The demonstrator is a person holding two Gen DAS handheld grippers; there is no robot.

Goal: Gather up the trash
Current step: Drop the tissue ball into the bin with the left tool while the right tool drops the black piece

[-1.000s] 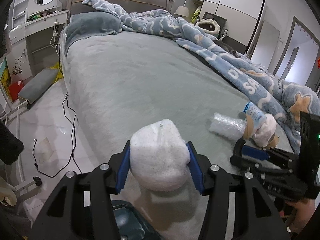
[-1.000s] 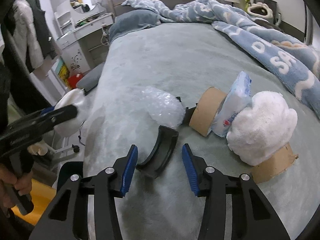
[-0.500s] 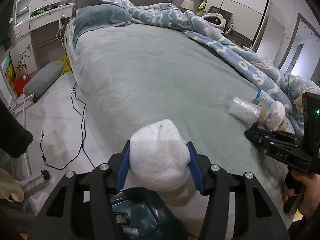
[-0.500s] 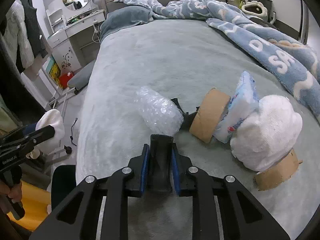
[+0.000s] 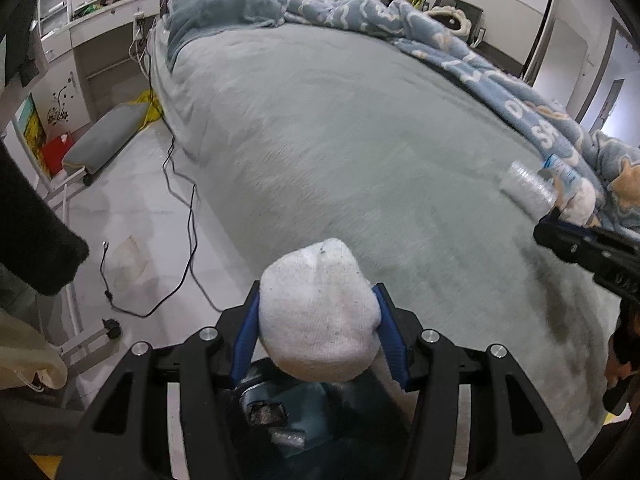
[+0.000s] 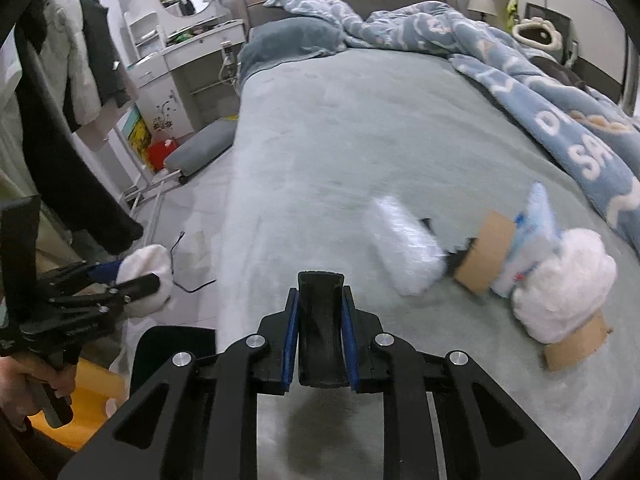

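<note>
My left gripper [image 5: 318, 334] is shut on a white foam wad [image 5: 318, 312], held over the open dark trash bin [image 5: 288, 412] beside the bed; the same wad [image 6: 146, 280] shows at the left of the right wrist view. My right gripper [image 6: 320, 332] is shut on a curved black plastic piece [image 6: 322, 320], lifted above the grey bed [image 6: 360, 128]. On the bed lie a clear bubble-wrap roll [image 6: 404, 240], a cardboard tube [image 6: 482, 256], a blue-white packet [image 6: 532, 236], a white fluffy wad [image 6: 564, 288] and a cardboard scrap [image 6: 578, 346].
A blue patterned blanket [image 6: 560, 120] covers the bed's right side. A black cable [image 5: 180, 216] trails over the floor [image 5: 132, 200] at the left. A grey stool [image 5: 104, 136] and a white dresser [image 5: 92, 40] stand beyond. Dark clothes [image 6: 80, 128] hang at the left.
My right gripper closed on the black plastic piece and lifted it off the bed. My left gripper carried the foam wad leftward and down, over the trash bin.
</note>
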